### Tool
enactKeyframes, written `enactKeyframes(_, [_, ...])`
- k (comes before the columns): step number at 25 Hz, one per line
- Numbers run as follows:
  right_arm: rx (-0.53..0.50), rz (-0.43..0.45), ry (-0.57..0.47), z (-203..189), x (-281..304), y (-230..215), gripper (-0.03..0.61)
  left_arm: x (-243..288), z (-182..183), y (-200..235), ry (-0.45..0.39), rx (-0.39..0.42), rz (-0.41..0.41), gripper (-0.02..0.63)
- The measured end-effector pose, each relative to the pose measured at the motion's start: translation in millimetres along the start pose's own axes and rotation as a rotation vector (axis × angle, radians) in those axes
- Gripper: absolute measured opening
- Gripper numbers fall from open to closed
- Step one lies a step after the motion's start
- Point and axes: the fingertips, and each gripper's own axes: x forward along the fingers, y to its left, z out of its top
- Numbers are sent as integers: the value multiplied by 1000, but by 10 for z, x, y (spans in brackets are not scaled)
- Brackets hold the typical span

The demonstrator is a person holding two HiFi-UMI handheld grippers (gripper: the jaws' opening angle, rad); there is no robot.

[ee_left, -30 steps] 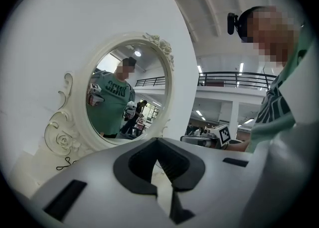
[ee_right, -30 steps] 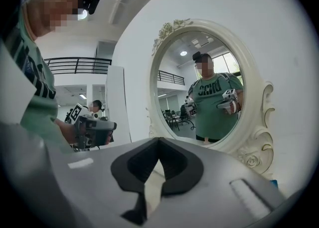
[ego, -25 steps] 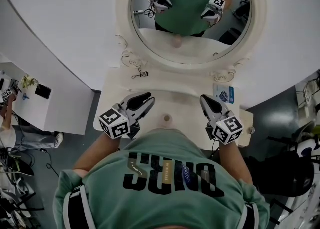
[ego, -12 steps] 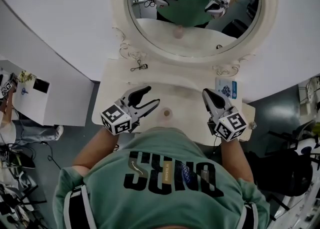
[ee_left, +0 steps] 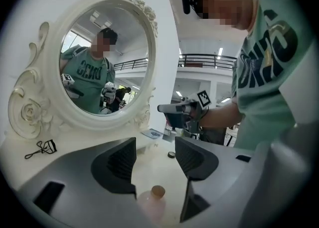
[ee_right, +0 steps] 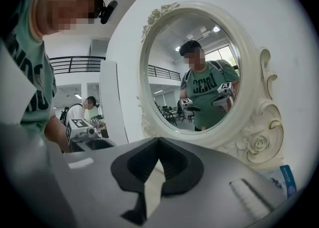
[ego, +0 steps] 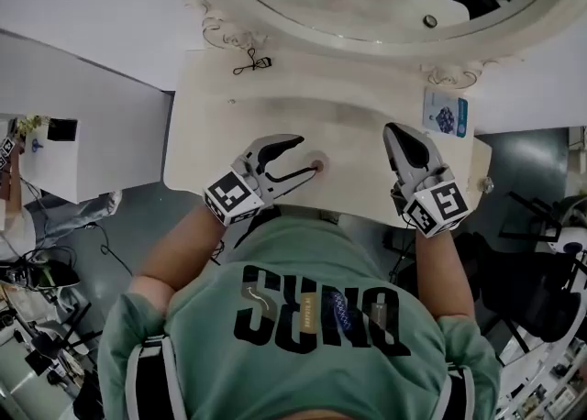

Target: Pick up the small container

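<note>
The left gripper (ee_left: 155, 158) has just opened wide; the small container (ee_left: 155, 198) stands untouched on the desk (ego: 211, 116), at 6 o'clock between its jaws. Closing off-centre could tip it. The right gripper (ego: 396, 130) is pressed together.

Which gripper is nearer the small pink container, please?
Left. The left gripper, jaws just opened, is right at the small container; the right gripper, shut, is well off to its right.
</note>
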Motion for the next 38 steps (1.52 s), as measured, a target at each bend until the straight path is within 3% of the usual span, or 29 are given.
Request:
enactKeyframes(8, [36, -15, 19, -463, 142, -13, 9, 265, -867, -46, 135, 109, -38, 238])
enactKeyframes(15, [66, -22, 30, -765, 211, -42, 10, 463, -1393, 15, 193, 170, -29, 238])
enactKeyframes(27, [104, -29, 65, -1132, 265, -108, 9, 637, -1551, -4, 160, 211, -68, 238])
enactKeyframes(32, [116, -34, 68, -1178, 238, -112, 9, 635, -1498, -60, 134, 243, -83, 142])
enactKeyframes(38, [114, -39, 64, -1172, 190, -83, 9, 630, -1498, -60, 154, 258, -75, 138])
